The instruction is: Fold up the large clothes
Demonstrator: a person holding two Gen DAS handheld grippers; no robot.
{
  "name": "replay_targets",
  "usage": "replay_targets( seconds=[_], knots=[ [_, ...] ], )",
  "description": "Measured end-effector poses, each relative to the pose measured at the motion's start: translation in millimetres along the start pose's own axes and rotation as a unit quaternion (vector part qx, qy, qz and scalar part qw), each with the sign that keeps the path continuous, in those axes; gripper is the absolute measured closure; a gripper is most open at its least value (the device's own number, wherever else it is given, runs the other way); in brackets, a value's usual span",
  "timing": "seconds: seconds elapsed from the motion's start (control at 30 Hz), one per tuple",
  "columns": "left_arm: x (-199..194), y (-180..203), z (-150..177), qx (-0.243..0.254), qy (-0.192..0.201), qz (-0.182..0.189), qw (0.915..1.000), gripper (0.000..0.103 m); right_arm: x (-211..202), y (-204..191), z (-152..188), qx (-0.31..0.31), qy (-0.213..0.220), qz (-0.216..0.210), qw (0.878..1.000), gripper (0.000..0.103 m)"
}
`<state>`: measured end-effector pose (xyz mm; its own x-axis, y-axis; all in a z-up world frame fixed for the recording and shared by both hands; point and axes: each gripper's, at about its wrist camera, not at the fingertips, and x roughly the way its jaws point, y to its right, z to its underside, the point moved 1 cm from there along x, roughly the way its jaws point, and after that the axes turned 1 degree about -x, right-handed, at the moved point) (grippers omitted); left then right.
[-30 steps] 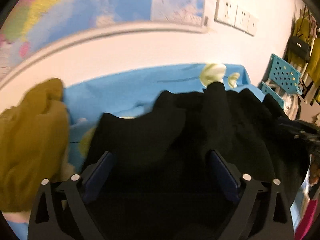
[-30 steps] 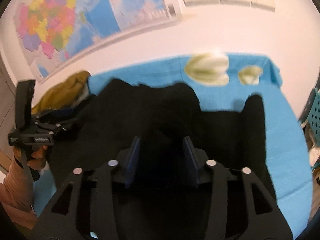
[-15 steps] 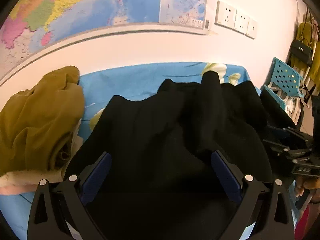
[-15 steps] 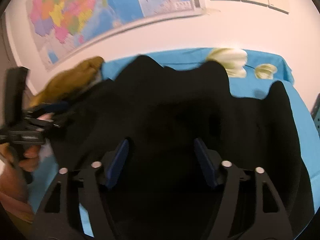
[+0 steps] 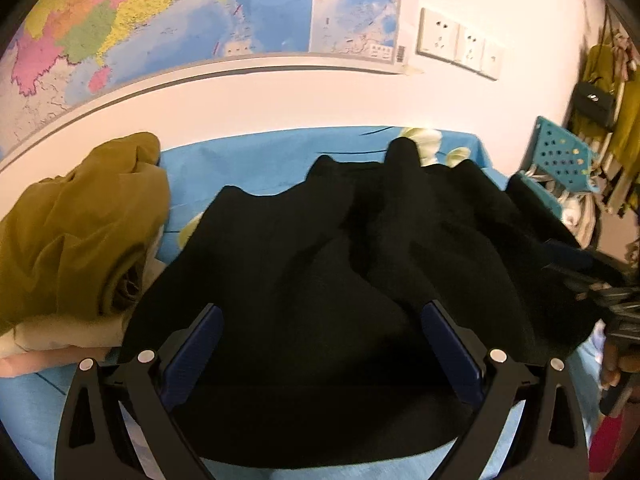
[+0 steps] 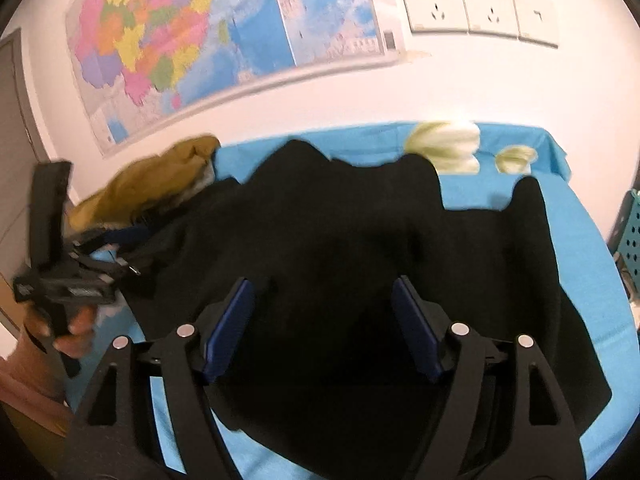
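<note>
Right now both your left gripper (image 5: 320, 344) and your right gripper (image 6: 324, 320) hang with their jaws spread wide and nothing between them, above the black garment (image 5: 360, 264) that lies rumpled across the blue sheet (image 5: 256, 160). The mustard clothes pile (image 5: 80, 220) sits touching it at about nine o'clock. If you bite into one of those ridged humps rather than a true edge, you'll likely catch several layers and fold the wrinkles in, and a grab too far toward nine o'clock could drag the pile along.
</note>
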<state>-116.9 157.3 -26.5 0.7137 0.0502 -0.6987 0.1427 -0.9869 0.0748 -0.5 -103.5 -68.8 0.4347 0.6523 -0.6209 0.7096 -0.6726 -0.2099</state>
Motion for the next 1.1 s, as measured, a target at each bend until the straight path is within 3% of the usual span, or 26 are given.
replay_targets(
  seconds=[0.07,0.17,0.4,0.47,0.53,0.57,0.6,0.7,0.73,0.8,0.87,0.93,1.03,1.1],
  knots=[
    [5,-1,4,0.001,-0.009,0.011,0.9999,0.007,8,13,7,0.017,-0.010,0.004,1.000,0.033],
    [27,-9,8,-0.009,-0.039,0.000,0.9992,0.006,8,28,11,0.054,-0.008,-0.013,0.998,0.038],
    [31,-13,9,-0.015,-0.047,-0.003,0.9988,0.006,-47,48,16,0.068,0.038,0.016,0.997,0.037],
    [32,-13,9,-0.015,-0.046,-0.006,0.9988,0.006,-43,63,27,0.074,0.007,0.064,0.995,0.048],
    [32,-13,8,-0.014,-0.046,-0.009,0.9988,0.006,-36,80,37,0.062,-0.020,0.122,0.990,0.086],
    [32,-15,7,-0.016,-0.045,-0.012,0.9988,0.006,-36,90,40,0.072,-0.025,0.118,0.990,0.089],
    [32,-17,7,-0.020,-0.045,-0.013,0.9987,0.006,-41,106,43,0.122,-0.011,0.078,0.989,0.089],
    [29,-18,6,-0.020,-0.044,-0.016,0.9987,0.006,-46,104,42,0.130,-0.009,0.084,0.988,0.085],
    [26,-18,6,-0.017,-0.041,-0.019,0.9989,0.006,-48,96,40,0.124,-0.006,0.086,0.989,0.071],
    [18,-17,5,-0.015,-0.031,-0.019,0.9992,0.006,-56,72,32,0.101,0.018,0.075,0.992,0.054],
    [9,-20,5,-0.020,-0.020,-0.014,0.9995,0.006,-67,51,22,0.072,0.038,0.055,0.995,0.053],
    [-3,-22,7,-0.022,-0.007,-0.004,0.9997,0.007,-69,22,15,0.037,0.050,0.008,0.998,0.049],
    [-17,-27,13,-0.027,-0.001,0.005,0.9996,0.007,-59,-21,10,-0.022,0.036,-0.039,0.998,0.050],
    [-20,-29,18,-0.024,-0.003,0.002,0.9997,0.007,-42,-37,11,-0.049,0.018,-0.047,0.998,0.050]
  ],
)
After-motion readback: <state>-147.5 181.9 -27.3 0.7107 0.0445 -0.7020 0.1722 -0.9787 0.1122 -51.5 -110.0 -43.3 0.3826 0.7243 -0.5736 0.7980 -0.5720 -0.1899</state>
